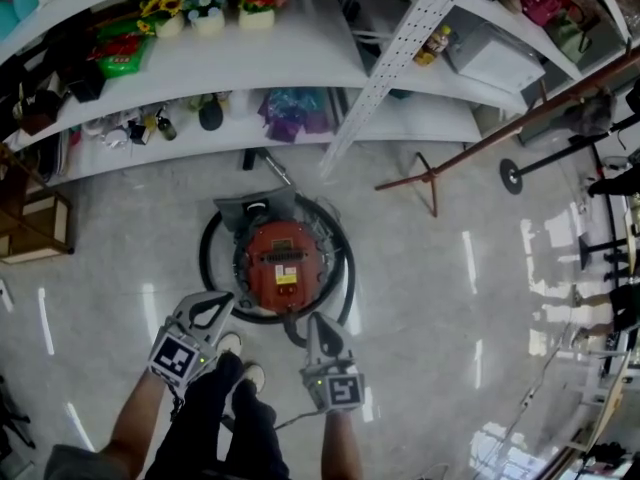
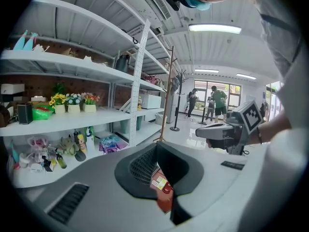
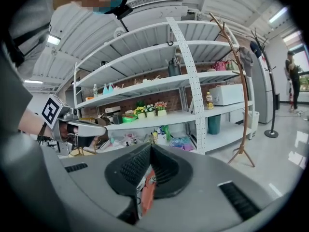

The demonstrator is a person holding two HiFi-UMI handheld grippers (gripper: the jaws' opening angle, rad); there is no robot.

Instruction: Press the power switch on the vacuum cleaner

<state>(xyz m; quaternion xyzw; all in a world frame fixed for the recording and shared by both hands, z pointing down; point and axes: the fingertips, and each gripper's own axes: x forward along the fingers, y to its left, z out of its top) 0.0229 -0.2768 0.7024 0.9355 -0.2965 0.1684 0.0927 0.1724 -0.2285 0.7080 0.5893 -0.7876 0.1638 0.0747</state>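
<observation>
The vacuum cleaner (image 1: pixel 283 264) stands on the floor below me, a round red lid with a yellow label, ringed by a black hose (image 1: pixel 209 258). I cannot make out its power switch. My left gripper (image 1: pixel 228 301) hovers shut and empty over the lid's near left rim. On the near right side my right gripper (image 1: pixel 313 320) is shut too, holding nothing. In the left gripper view the left gripper (image 2: pixel 157 146) has its jaws together, with a sliver of red vacuum (image 2: pixel 164 197) below them. The right gripper (image 3: pixel 150 148) likewise frames the red vacuum (image 3: pixel 147 190).
White shelving (image 1: pixel 300 58) with potted flowers (image 1: pixel 205 8), bottles and bags runs along the far side. A brown coat stand (image 1: pixel 430 178) leans to the right of the vacuum. My shoes (image 1: pixel 240 358) stand just behind the grippers. Several people (image 2: pixel 218 100) stand far off.
</observation>
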